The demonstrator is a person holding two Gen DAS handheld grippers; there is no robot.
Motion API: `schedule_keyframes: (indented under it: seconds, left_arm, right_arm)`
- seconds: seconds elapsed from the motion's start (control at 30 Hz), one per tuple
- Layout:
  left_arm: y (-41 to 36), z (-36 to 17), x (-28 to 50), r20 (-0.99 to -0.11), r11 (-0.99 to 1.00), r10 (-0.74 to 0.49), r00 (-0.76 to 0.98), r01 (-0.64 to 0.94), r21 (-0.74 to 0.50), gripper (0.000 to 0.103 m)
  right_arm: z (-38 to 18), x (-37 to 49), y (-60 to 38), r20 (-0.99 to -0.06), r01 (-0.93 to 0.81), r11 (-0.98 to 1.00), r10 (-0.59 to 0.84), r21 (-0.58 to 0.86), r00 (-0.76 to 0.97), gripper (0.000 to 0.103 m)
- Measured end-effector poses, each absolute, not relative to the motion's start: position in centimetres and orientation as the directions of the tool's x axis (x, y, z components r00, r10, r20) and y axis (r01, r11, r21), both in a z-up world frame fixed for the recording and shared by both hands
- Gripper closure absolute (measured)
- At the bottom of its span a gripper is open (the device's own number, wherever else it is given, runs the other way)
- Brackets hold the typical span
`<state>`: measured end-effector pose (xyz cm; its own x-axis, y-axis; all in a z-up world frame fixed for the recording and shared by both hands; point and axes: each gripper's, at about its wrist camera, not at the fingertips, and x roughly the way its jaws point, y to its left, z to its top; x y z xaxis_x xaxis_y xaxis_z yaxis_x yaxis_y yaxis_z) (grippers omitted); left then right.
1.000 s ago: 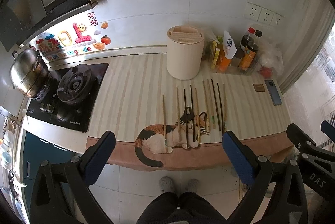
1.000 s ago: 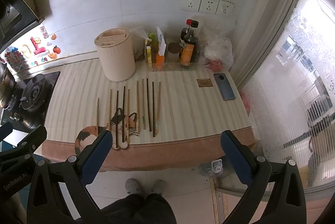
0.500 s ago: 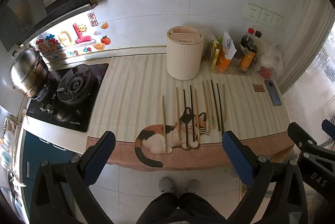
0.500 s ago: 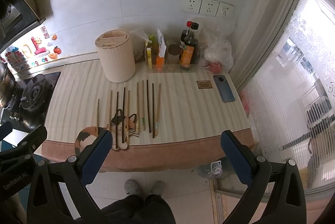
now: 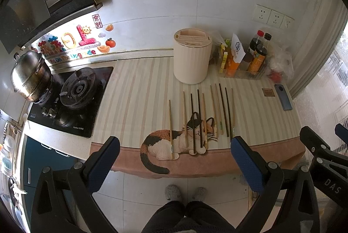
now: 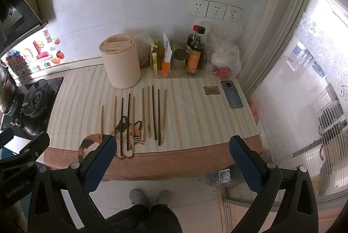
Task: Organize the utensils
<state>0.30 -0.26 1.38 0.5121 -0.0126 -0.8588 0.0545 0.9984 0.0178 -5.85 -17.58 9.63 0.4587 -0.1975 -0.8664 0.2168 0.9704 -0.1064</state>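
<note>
Several chopsticks, some wooden and some black, lie side by side on the striped mat with a cat picture. Behind them stands a cream cylindrical utensil holder with slots in its top. My left gripper is open and empty, held high in front of the counter edge. My right gripper is also open and empty, at the same height. Part of the right gripper shows in the left wrist view, and part of the left gripper in the right wrist view.
A gas hob with a steel pot is at the left. A tray of sauce bottles, a plastic bag, a phone and a small card are at the right. The floor and my feet are below.
Both grippers have drifted slightly toward the counter; nothing on it has moved. Both stay open.
</note>
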Motion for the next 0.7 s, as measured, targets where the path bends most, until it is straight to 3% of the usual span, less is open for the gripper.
schedule_keyframes:
  seconds: [0.7]
  left_arm:
    - [-0.5,2.3,-0.1,-0.852,0.999,-0.010,0.523,0.045,0.016,0.000]
  right_arm:
    - [10.2,-6.0,-17.4,-0.858,0.219,0.970,-0.202,-0.108,0.473,0.000]
